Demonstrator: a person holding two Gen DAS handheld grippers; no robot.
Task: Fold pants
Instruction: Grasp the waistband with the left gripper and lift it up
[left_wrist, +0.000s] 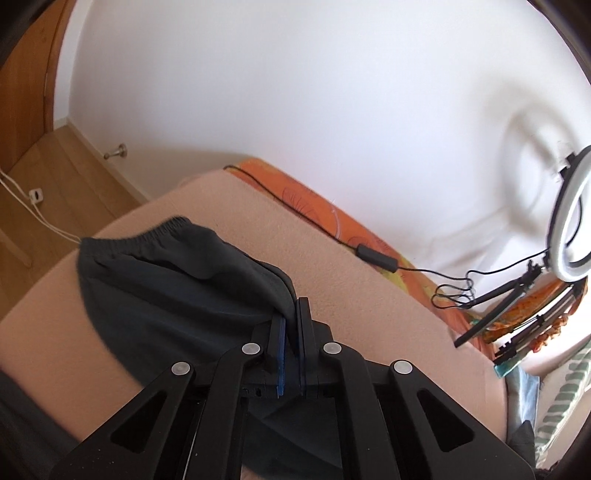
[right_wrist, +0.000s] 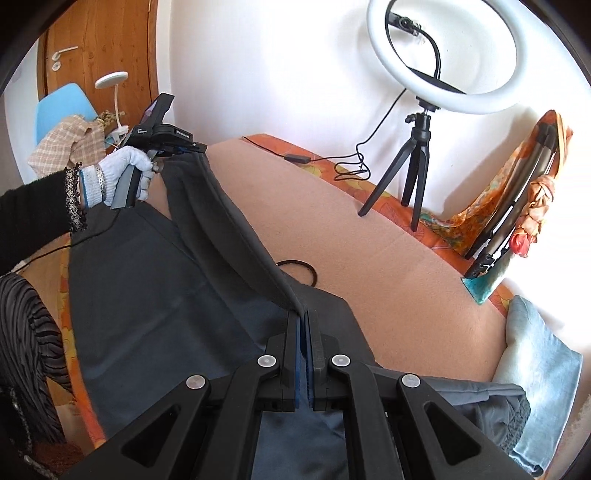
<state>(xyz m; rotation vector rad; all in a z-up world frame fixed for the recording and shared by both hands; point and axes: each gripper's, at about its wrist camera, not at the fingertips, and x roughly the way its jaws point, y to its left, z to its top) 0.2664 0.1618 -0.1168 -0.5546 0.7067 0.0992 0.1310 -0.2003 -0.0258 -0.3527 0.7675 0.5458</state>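
A white wall (right_wrist: 277, 74) rises behind a bed covered by a peach blanket (right_wrist: 369, 240), with an orange patterned sheet (left_wrist: 314, 199) showing along the blanket's far edge. On that edge, against the wall, a lit ring light (right_wrist: 443, 55) stands on a black tripod (right_wrist: 413, 173), its cable (left_wrist: 295, 206) trailing along the sheet. Right of the tripod lean dark frames draped in orange cloth (right_wrist: 517, 184). Far left of the bed are a wooden door (right_wrist: 103, 48), a blue chair (right_wrist: 62, 107) and wooden flooring (left_wrist: 62, 177).
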